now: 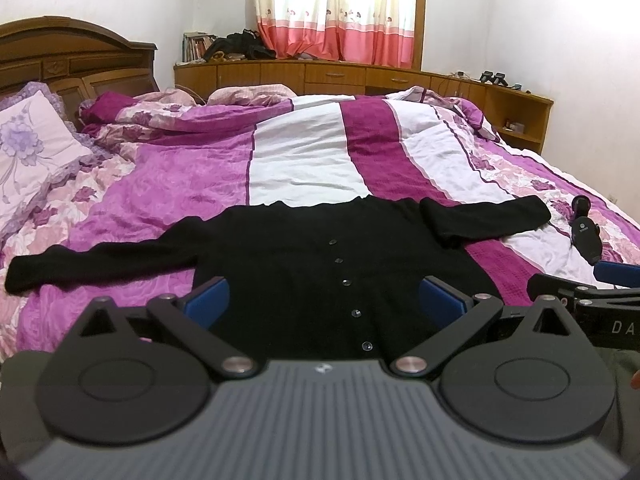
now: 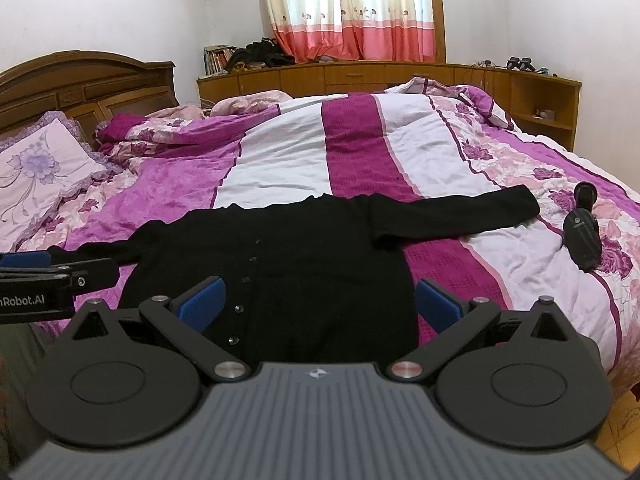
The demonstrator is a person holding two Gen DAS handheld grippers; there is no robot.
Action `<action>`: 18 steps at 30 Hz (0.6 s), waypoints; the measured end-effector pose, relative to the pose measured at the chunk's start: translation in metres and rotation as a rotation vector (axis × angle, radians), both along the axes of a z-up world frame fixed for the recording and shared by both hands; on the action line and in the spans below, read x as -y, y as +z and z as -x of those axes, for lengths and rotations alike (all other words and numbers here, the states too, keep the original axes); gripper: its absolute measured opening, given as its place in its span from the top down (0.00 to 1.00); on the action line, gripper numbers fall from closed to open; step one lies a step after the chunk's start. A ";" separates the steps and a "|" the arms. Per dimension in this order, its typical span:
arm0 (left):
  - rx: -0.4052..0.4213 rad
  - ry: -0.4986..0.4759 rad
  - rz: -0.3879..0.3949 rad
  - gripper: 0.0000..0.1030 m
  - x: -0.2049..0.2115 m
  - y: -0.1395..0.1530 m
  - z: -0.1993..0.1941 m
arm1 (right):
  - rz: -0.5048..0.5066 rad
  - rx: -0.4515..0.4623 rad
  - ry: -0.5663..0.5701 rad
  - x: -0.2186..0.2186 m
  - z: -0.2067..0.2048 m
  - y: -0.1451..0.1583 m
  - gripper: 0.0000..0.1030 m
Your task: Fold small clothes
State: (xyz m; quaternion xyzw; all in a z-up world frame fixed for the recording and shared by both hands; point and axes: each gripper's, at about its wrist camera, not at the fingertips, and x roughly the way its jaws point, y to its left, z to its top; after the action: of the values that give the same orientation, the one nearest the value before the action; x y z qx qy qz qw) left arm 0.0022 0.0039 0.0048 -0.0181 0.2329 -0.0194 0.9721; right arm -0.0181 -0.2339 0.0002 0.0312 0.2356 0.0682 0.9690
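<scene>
Both grippers spread wide and empty above a black cardigan on the bed.

Left gripper [image 1: 326, 304]: blue pads [image 1: 208, 300] far apart, nothing between them, held over the near hem of the cardigan [image 1: 320, 256]; contact with the knit cannot be told. Right gripper [image 2: 320, 306]: likewise fully spread, empty, over the garment's right half near the hem. Cardigan lies flat, button row [image 1: 345, 281] facing up, on the purple, white and magenta striped quilt [image 1: 304, 152]. Its left sleeve [image 1: 96, 264] stretches straight out; its right sleeve [image 2: 452, 208] angles outward with a fold near the shoulder. A small black device [image 2: 582, 240] rests on the quilt just beyond the right cuff. Pillow [image 2: 44, 164] at the headboard [image 2: 84, 84] end, well apart from the garment.
</scene>
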 end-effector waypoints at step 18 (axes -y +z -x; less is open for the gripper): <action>-0.008 -0.001 -0.007 0.00 0.006 0.002 -0.001 | 0.003 -0.003 0.014 -0.001 -0.006 0.000 0.00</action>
State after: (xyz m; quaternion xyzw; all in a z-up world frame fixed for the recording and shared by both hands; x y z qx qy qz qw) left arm 0.0028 -0.0017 0.0066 -0.0149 0.2367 -0.0192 0.9713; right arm -0.0120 -0.2333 0.0003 0.0281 0.2376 0.0747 0.9681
